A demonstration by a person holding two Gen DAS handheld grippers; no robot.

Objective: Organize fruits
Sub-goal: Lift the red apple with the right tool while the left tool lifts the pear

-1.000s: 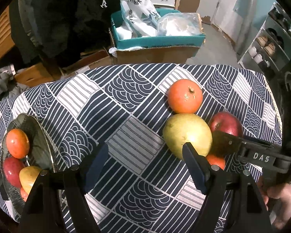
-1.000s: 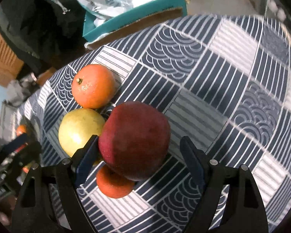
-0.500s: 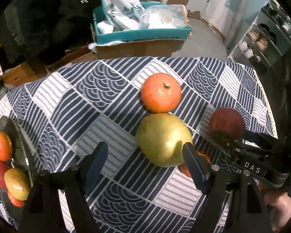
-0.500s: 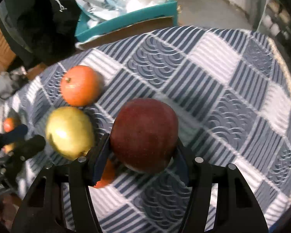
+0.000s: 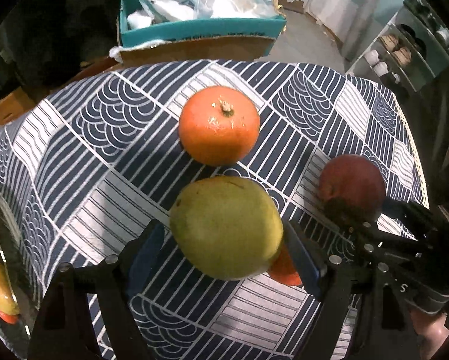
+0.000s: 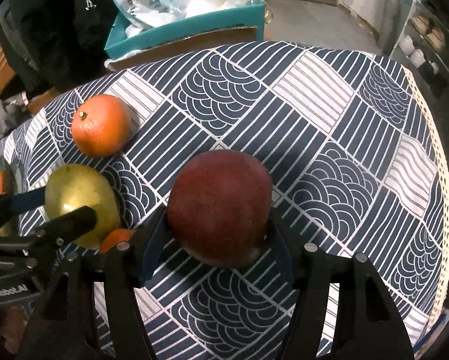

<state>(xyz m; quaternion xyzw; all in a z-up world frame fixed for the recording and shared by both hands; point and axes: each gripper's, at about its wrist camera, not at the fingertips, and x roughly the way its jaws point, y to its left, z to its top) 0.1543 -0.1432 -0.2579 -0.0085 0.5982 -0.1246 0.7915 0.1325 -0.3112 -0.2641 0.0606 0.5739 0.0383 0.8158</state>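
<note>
The right gripper point(image 6: 217, 240) pinches the apple point(image 6: 220, 207) just above the cloth point(image 6: 329, 138). The left gripper point(image 5: 224, 255) straddles the pear point(image 5: 225, 228), its fingers close beside it; whether they press I cannot tell. Beyond the pear sits an orange point(image 5: 219, 125).

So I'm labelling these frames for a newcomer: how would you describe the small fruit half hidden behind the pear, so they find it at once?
Start at the patterned tablecloth and find the big yellow-green pear between the left tongs. Tucked at its lower right, by the right-hand finger, is a small orange fruit. It is much smaller than the stemmed orange farther back, and mostly covered.
</note>
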